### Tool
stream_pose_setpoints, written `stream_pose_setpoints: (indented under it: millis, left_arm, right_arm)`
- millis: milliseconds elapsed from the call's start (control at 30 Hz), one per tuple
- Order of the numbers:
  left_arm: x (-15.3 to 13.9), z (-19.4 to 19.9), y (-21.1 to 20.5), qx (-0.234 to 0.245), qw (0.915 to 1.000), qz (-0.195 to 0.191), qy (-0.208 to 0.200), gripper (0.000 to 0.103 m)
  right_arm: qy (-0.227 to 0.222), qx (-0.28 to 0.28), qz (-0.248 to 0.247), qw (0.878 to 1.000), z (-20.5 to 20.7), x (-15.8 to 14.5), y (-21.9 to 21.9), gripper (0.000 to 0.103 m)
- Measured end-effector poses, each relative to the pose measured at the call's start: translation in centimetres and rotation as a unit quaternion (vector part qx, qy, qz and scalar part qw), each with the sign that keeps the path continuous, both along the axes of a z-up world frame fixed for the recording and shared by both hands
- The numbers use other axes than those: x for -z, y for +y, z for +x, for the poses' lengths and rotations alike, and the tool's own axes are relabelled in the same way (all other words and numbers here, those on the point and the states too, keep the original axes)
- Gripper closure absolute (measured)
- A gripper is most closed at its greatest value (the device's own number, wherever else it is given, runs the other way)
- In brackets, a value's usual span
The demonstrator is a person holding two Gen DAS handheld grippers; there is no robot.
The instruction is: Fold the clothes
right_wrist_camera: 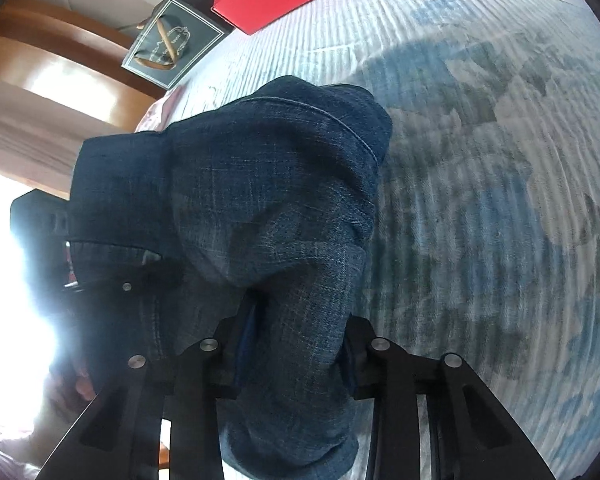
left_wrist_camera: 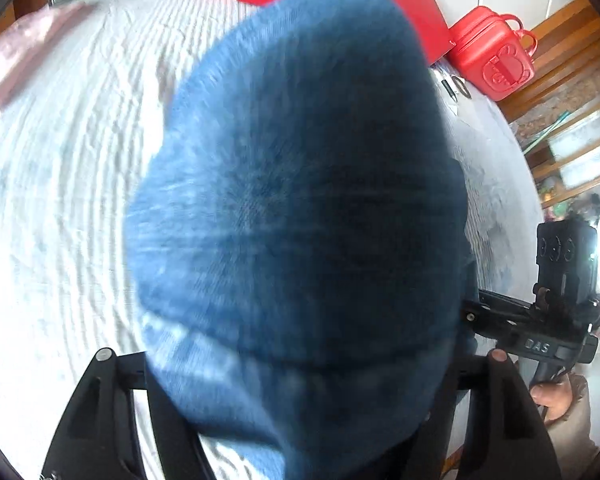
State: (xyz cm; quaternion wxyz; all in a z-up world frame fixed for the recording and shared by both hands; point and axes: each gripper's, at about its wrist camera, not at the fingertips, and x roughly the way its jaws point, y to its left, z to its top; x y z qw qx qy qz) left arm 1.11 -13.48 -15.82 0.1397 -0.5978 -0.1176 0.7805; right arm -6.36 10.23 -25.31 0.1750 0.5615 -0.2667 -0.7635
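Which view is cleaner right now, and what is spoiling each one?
Right wrist view is cleaner: the jeans show a sharp weave, but window glare washes out the lower left and the bedspread smears toward the rim. Left wrist view is worse: the jeans fill the centre, soft and blurred; the red box stays readable near the bowed edge.

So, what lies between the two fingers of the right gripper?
In the right wrist view, a thick bunch of the dark jeans fills the gap between the right gripper fingers.
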Motion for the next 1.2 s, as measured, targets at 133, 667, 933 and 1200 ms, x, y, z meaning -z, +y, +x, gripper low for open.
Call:
stream_pose_setpoints:
  millis: [133,667,933,1200]
  left_arm:
    - [-3.0,1.0,-0.5,-0.016,0.9991,-0.033,0.022,0.031]
    - [-0.1,6.6,-1.3,-0.087,0.9955,-0.036,0.003,0.060]
    - [-6.4,4.3,3.4,-0.004,0.9831,0.178,0.042,0.080]
    - [1.4,3.0,-0.5,-0.090,0.9559,0.277,-0.034,0.080]
  right_arm:
    - [-0.002,-0.004,0.000,1.000,-0.1,-0.5,0.3,0.067]
    - [0.034,-0.043,0.025,0.998,2.9,-4.7,2.8,0.064]
    - [0.021,-0.015,0.023,0.999,4.5,-4.3,5.6,0.064]
    - [0.026,0.012,0.024,0.999,4.6,-5.8,7.3,0.064]
